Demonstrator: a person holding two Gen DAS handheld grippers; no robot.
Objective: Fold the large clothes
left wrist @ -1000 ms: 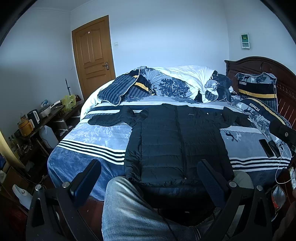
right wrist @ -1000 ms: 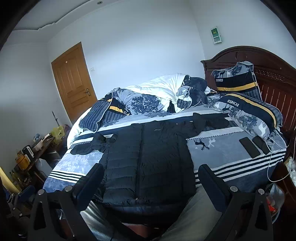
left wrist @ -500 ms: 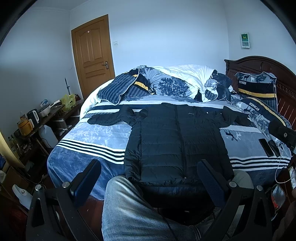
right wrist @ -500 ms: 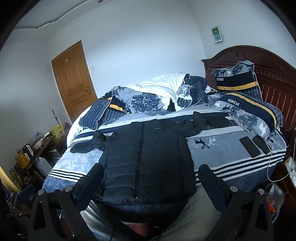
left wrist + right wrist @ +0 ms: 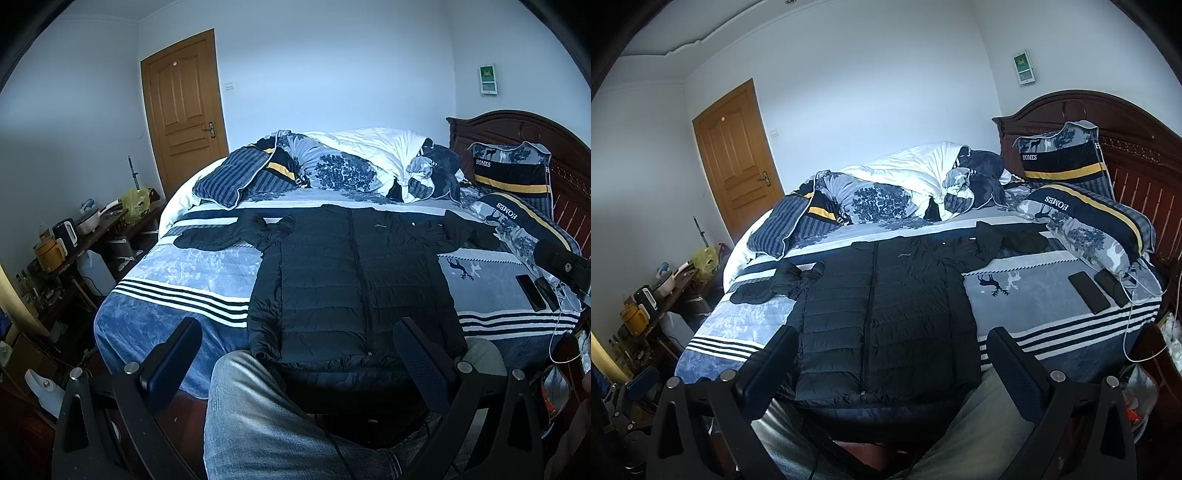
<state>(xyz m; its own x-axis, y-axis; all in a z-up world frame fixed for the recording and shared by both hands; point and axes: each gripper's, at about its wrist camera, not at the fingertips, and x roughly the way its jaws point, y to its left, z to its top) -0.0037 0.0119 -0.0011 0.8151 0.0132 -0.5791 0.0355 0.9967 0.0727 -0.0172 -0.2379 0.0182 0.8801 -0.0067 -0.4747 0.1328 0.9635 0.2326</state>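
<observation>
A black quilted jacket lies flat and zipped on the blue patterned bed, sleeves spread to both sides, hem at the near edge. It also shows in the right wrist view. My left gripper is open and empty, held back from the bed above the person's knee. My right gripper is open and empty, just short of the jacket's hem.
Piled duvets and pillows fill the far side of the bed. Two phones with a white cable lie at the right edge. A cluttered side table stands left. The person's legs are below the grippers.
Both views have drifted very slightly; the jacket has not moved and both grippers stay open.
</observation>
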